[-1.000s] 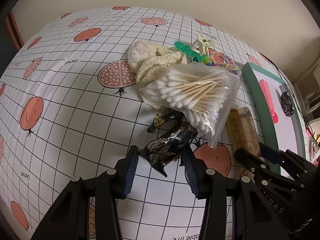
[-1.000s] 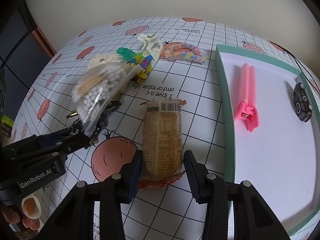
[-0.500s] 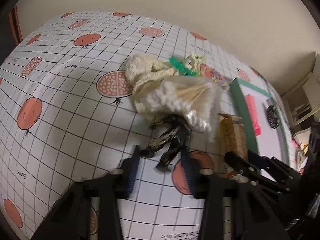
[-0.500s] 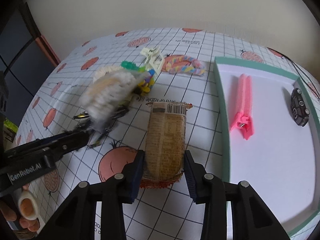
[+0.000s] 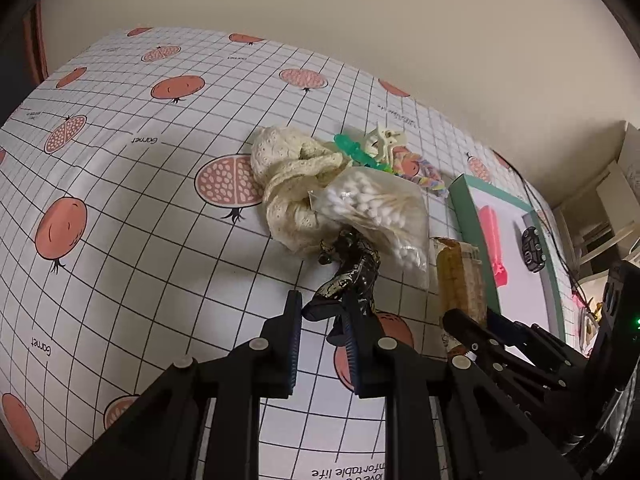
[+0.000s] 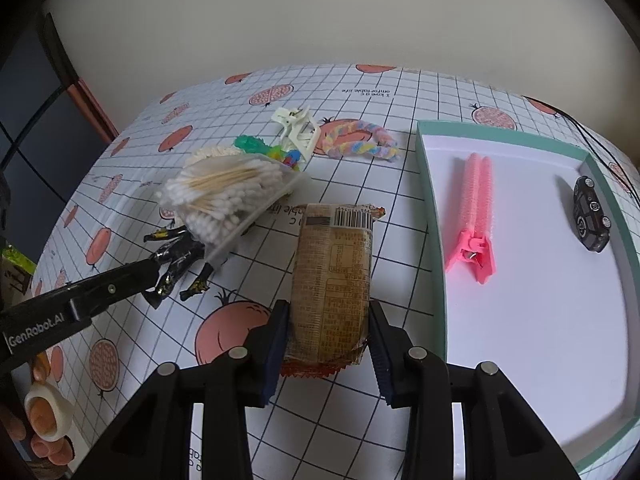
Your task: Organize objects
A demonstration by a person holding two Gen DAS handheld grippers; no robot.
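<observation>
On a pomegranate-print tablecloth (image 6: 404,216), far left: left gripper (image 5: 322,322) pinching one leg of a black-and-gold action figure (image 6: 176,258), its other leg free, torso tucked under a clear bag of cotton swabs (image 6: 228,196) resting on a cream knitted cloth (image 5: 292,176). Beyond, a green clip (image 6: 250,145), a white claw clip (image 6: 296,130) and a pastel braided band (image 6: 360,144). Centre: right gripper (image 6: 326,344) pressed against both sides of a brown snack packet (image 6: 332,280) lying flat on the cloth. Right: green-rimmed white tray (image 6: 434,232) holding a pink hair clip (image 6: 474,216) and a black toy car (image 6: 590,214), well apart.
</observation>
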